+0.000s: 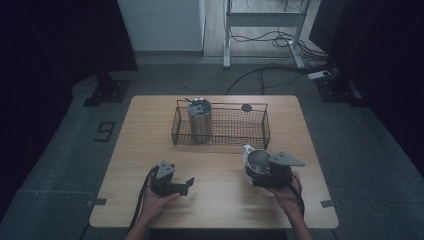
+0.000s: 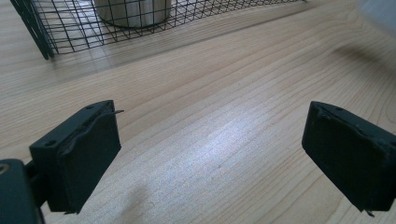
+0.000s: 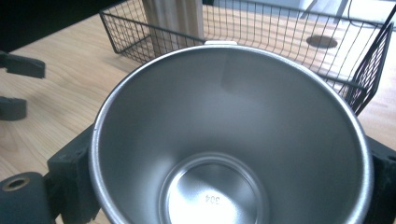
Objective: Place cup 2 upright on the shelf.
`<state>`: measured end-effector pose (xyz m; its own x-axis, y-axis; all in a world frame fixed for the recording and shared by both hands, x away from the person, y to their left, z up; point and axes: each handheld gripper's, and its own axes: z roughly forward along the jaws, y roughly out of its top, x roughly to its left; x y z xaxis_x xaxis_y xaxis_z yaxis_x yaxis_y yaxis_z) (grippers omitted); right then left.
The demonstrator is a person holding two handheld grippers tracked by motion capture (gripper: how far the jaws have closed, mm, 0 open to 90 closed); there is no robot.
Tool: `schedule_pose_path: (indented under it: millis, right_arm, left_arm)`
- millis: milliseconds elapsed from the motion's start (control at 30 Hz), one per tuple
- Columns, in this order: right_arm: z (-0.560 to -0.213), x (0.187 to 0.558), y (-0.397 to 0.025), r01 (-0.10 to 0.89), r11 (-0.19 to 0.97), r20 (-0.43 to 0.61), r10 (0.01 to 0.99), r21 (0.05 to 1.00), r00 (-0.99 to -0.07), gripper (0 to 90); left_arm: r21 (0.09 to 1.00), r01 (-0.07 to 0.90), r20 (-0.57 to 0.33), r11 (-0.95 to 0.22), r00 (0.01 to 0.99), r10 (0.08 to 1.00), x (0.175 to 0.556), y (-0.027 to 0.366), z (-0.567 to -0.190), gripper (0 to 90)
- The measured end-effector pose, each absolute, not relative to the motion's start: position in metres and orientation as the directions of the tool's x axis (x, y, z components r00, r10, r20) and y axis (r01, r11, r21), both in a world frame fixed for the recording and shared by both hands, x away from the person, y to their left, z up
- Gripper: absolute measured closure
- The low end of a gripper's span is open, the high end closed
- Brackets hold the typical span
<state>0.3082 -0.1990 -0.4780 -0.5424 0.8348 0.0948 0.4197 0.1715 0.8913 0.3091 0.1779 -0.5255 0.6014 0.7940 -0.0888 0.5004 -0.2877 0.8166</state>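
Note:
My right gripper [image 1: 257, 171] is shut on a shiny steel cup [image 1: 258, 161] with a white piece at its far rim, holding it just over the table's right front. In the right gripper view the cup [image 3: 219, 140] opens toward the camera, empty, a black jaw pressed on each side. My left gripper [image 1: 187, 185] rests open low over the table's left front, its jaws wide apart around bare wood [image 2: 210, 154]. A black wire basket [image 1: 265, 125] stands at the table's middle back with a tall steel tumbler [image 1: 200, 121] upright in its left end.
The wooden table [image 1: 145, 135] has bare room between the grippers and the basket [image 2: 70, 32]. A dark round spot [image 1: 246, 107] lies behind the basket. Cables and a white frame stand on the floor beyond the table. Dark curtains flank both sides.

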Motion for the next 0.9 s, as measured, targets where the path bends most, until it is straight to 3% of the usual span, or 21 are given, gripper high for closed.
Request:
schedule_pose_path:
  millis: [900]
  right_arm:
    - [-0.458,0.304,-0.211,0.386,0.147,0.098,0.832,0.911,-0.546,6.5]
  left_arm:
    - [0.820,0.503,-0.100,-0.274,0.597,0.796,0.310,0.181,-0.524,4.6]
